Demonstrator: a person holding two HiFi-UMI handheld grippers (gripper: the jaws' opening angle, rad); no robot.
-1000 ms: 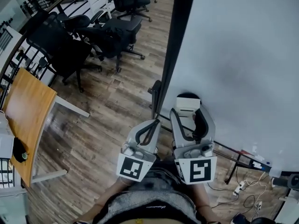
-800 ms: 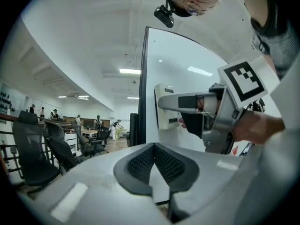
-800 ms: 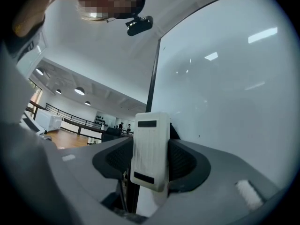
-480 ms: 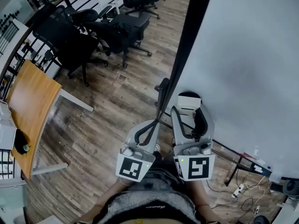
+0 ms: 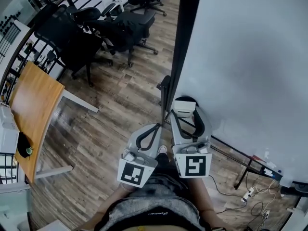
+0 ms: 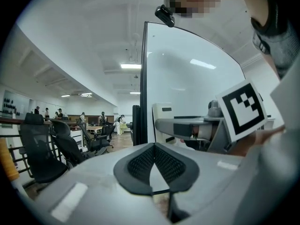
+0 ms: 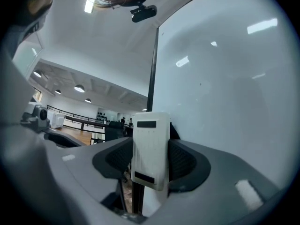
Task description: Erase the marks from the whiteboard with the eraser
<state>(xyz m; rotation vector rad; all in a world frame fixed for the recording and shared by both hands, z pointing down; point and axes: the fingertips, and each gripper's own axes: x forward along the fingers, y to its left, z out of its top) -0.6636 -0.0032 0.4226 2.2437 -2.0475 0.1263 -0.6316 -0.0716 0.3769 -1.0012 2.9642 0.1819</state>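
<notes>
Near the lower left edge of the whiteboard [image 5: 250,57], beside its black frame [image 5: 185,28], the right gripper [image 5: 185,112] holds the white eraser [image 7: 151,144] upright, its 2 jaws clamped on the eraser's sides. Whether eraser and board touch cannot be judged. The left gripper [image 6: 153,165], just beside the right one, has its jaws closed tip to tip, empty.
</notes>
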